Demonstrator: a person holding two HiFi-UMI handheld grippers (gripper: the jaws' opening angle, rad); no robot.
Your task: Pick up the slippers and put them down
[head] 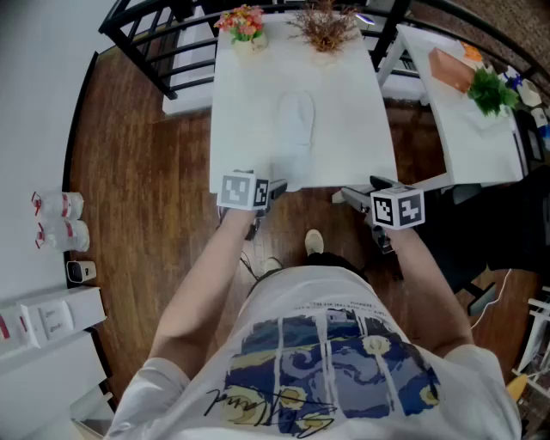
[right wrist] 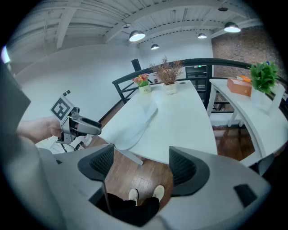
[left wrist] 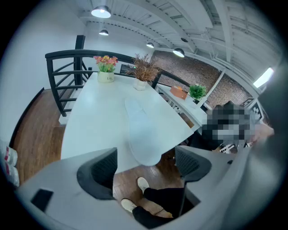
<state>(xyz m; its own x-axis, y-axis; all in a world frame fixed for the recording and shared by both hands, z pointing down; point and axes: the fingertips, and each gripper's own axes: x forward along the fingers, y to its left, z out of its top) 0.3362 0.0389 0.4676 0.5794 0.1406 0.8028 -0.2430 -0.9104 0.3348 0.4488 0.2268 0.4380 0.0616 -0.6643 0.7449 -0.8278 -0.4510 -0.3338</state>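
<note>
A pale white slipper (head: pixel 295 129) lies lengthwise on the white table (head: pixel 249 103), and its near end reaches the table's front edge. It also shows in the left gripper view as the slipper (left wrist: pixel 139 130) and in the right gripper view as the slipper (right wrist: pixel 137 120). My left gripper (head: pixel 277 187) hovers just off the front edge, close to the slipper's near end, jaws apart and empty (left wrist: pixel 146 164). My right gripper (head: pixel 351 196) hangs to the right of it, off the table edge, jaws also apart with nothing between them (right wrist: pixel 140 164). Neither touches the slipper.
A flower pot (head: pixel 243 26) and a dried plant (head: pixel 325 27) stand at the table's far end. A black railing (head: pixel 146 43) runs behind. A second white table (head: pixel 468 120) with a green plant (head: pixel 490 90) is at right. Bottles (head: pixel 60 219) stand at left.
</note>
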